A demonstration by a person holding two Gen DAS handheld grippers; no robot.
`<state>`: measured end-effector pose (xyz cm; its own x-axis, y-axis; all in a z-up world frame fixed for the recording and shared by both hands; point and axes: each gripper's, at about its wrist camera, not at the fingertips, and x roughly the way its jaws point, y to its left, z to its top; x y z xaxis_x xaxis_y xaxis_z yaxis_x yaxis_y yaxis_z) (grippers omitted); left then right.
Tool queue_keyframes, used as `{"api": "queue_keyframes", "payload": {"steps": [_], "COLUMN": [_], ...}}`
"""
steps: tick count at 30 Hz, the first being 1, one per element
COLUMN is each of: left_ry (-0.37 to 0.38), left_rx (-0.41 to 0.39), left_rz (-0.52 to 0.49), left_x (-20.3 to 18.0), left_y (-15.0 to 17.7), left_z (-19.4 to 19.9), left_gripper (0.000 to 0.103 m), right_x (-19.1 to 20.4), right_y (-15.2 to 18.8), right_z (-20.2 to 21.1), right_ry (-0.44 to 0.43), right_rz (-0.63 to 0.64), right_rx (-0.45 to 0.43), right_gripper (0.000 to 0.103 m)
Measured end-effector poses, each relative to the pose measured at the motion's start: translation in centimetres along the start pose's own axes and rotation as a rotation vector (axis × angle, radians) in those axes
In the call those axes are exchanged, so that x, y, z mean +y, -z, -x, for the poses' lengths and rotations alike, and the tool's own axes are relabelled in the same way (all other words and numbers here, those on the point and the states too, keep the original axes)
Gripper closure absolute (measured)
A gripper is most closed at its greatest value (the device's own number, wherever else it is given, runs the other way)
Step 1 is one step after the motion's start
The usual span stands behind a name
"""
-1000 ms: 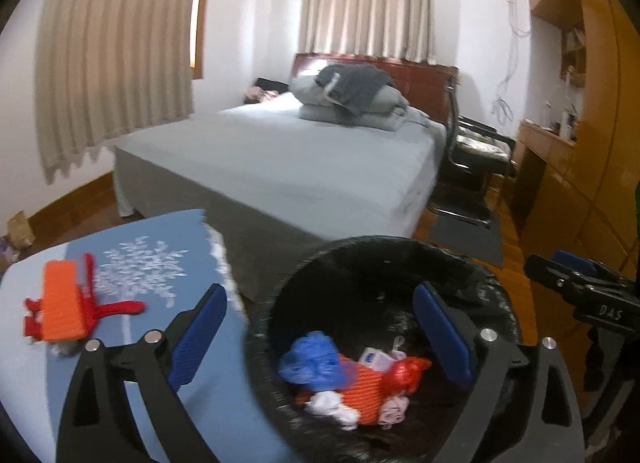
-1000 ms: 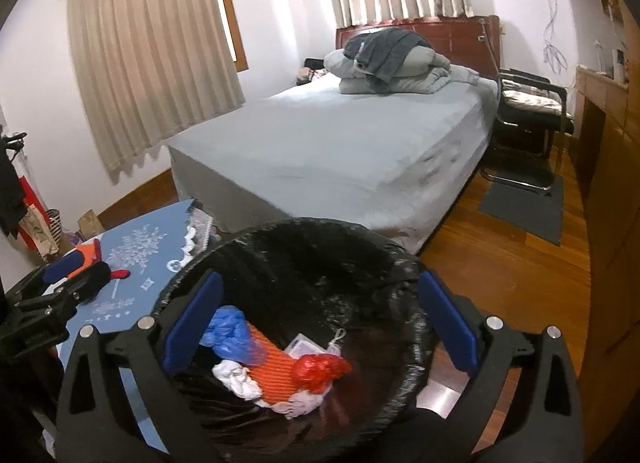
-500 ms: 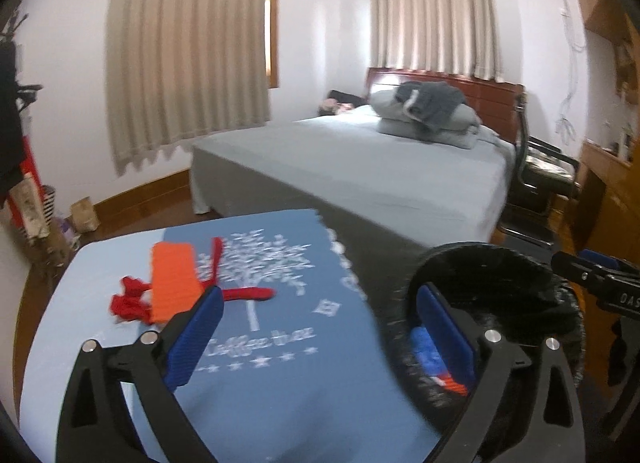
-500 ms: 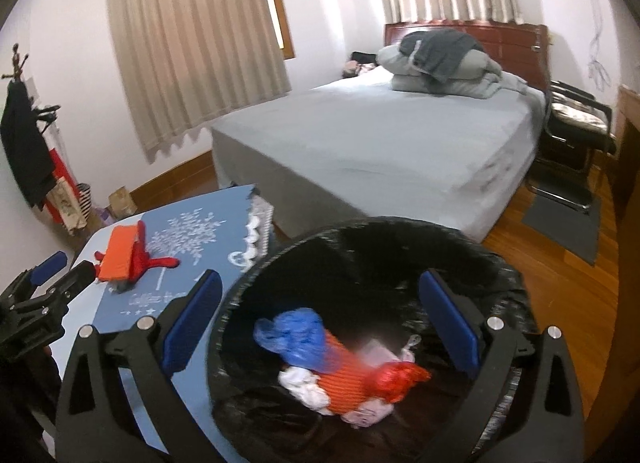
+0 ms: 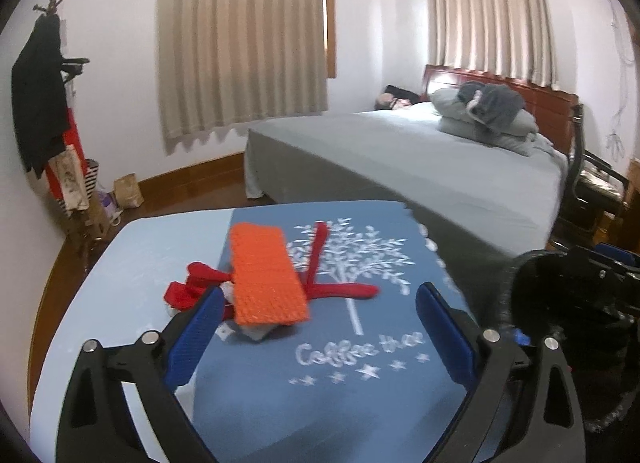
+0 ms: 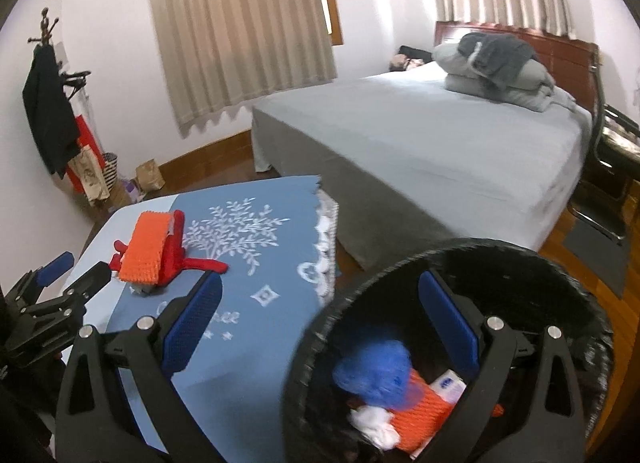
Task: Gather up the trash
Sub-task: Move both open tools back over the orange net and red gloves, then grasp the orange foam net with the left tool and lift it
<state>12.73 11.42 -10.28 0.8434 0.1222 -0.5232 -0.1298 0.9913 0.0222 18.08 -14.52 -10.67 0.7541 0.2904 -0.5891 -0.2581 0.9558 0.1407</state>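
An orange knitted piece [image 5: 266, 275] lies on red ribbon scraps [image 5: 192, 289] and a small white scrap on the blue tablecloth [image 5: 320, 379]. My left gripper [image 5: 316, 337] is open just short of this pile, its left pad beside the red scraps. The same orange knitted piece [image 6: 149, 247] shows in the right wrist view, with the left gripper [image 6: 60, 275] near it. My right gripper [image 6: 320, 321] is open and empty above the black-lined trash bin [image 6: 560, 291], which holds blue, orange and white trash [image 6: 372, 377].
The bin [image 5: 560, 303] stands right of the table, close to its edge. A grey bed [image 5: 420, 159] fills the room behind. A coat rack [image 5: 44, 91] with bags stands at the left wall. A black chair [image 6: 612, 167] is at the far right.
The left gripper has swung left from over the bin to the table, reaching the orange piece. The right gripper has shifted left, so the bin now sits under its right finger.
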Motion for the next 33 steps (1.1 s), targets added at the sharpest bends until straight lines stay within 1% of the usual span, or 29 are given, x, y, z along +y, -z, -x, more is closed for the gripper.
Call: {"api": "queue_keyframes", "payload": {"steps": [8, 17, 23, 26, 28, 29, 32, 33], "left_ry": [-0.041, -0.061, -0.065, -0.068, -0.071, -0.07, -0.068, -0.067], "left_rx": [0.043, 0.097, 0.137, 0.153, 0.16, 0.161, 0.151, 0.148], "left_rz": [0.019, 0.031, 0.03, 0.026, 0.027, 0.029, 0.032, 0.034], "left_x": [2.2, 3.1, 3.0, 3.0, 3.0, 3.1, 3.2, 3.2], "left_y": [-0.4, -0.4, 0.0, 0.3, 0.4, 0.5, 0.5, 0.6], "left_z": [-4.3, -8.2, -9.9, -10.3, -10.5, -10.5, -10.3, -10.2], "left_gripper": [0.016, 0.018, 0.024, 0.033, 0.041, 0.043, 0.057, 0.066], "right_x": [3.2, 4.4, 4.7, 4.7, 4.8, 4.9, 4.9, 4.9], "right_y": [-1.2, -1.4, -1.2, -1.1, -1.1, -1.1, -1.1, -1.1], "right_z": [-4.2, -7.4, -8.6, -8.9, -8.9, -9.0, -8.9, -8.9], "right_ry": [-0.032, -0.046, -0.047, -0.047, -0.048, -0.048, -0.05, -0.05], "right_rz": [0.035, 0.05, 0.053, 0.052, 0.053, 0.054, 0.053, 0.053], "right_rx": [0.036, 0.081, 0.102, 0.108, 0.11, 0.111, 0.11, 0.11], "right_gripper": [0.007, 0.007, 0.007, 0.007, 0.007, 0.007, 0.007, 0.007]}}
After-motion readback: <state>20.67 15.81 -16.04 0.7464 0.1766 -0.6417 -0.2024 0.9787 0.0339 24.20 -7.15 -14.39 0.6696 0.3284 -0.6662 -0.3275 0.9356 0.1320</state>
